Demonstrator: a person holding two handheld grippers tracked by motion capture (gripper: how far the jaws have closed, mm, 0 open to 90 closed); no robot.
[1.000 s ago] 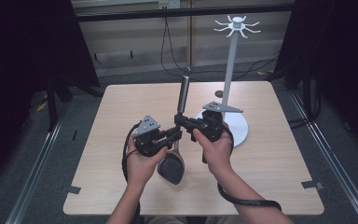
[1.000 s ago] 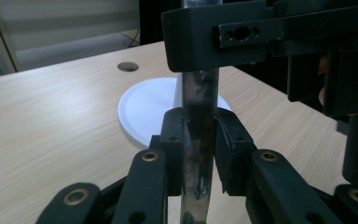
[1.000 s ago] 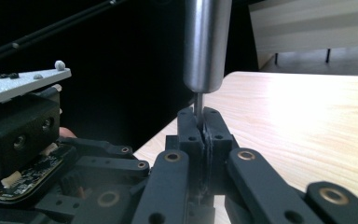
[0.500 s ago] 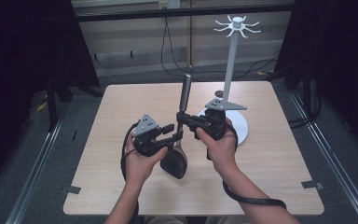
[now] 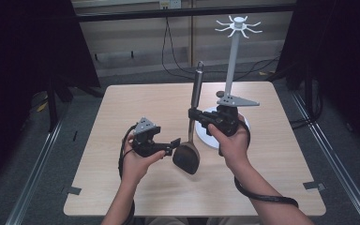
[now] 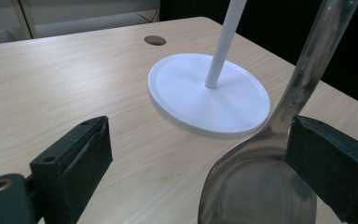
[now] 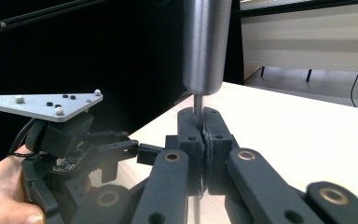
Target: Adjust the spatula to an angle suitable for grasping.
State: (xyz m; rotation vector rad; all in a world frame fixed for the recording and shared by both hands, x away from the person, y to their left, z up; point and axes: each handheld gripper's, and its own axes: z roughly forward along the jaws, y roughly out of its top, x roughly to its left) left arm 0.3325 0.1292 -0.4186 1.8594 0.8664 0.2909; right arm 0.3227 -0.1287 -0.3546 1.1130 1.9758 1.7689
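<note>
Right gripper (image 5: 193, 114) clamps the ladle (image 5: 191, 136) upright now!
Left gripper (image 5: 172, 144) has let go, jaws wide beside the bowl.

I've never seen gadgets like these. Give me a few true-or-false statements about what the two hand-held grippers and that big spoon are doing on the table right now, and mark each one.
1. The right gripper is clamped on the thin neck of the metal spoon. True.
2. The left gripper is shut on the spoon's bowl. False: its jaws stand open, one on each side of the bowl.
3. The spoon lies flat on the table. False: it is held upright, handle up.
4. A white stand with a round base stands behind the spoon. True.
5. The spoon hangs from the stand's hooks. False: it is in the right gripper.
</note>
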